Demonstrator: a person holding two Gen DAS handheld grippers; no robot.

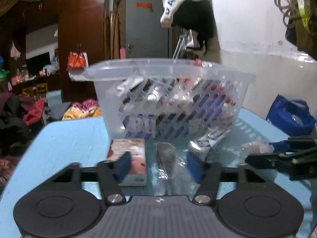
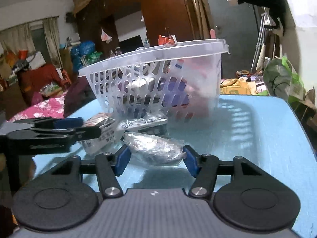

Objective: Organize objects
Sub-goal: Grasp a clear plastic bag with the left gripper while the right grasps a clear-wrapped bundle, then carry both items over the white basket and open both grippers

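The right gripper [image 2: 156,161] fingers [image 2: 122,159] straddle a plastic-wrapped packet [image 2: 154,148] on the blue table [image 2: 257,138] before the basket [image 2: 150,75].

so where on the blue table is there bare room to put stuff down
Bare table lies right of the basket, out to the far edge. It is crowded in front of the basket: the pink box and plastic-wrapped packets.

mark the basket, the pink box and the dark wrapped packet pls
basket [image 1: 198,70]: left wrist view, front rim.
pink box [image 1: 134,148]: left wrist view, top face.
dark wrapped packet [image 2: 154,148]: right wrist view, middle of wrap.
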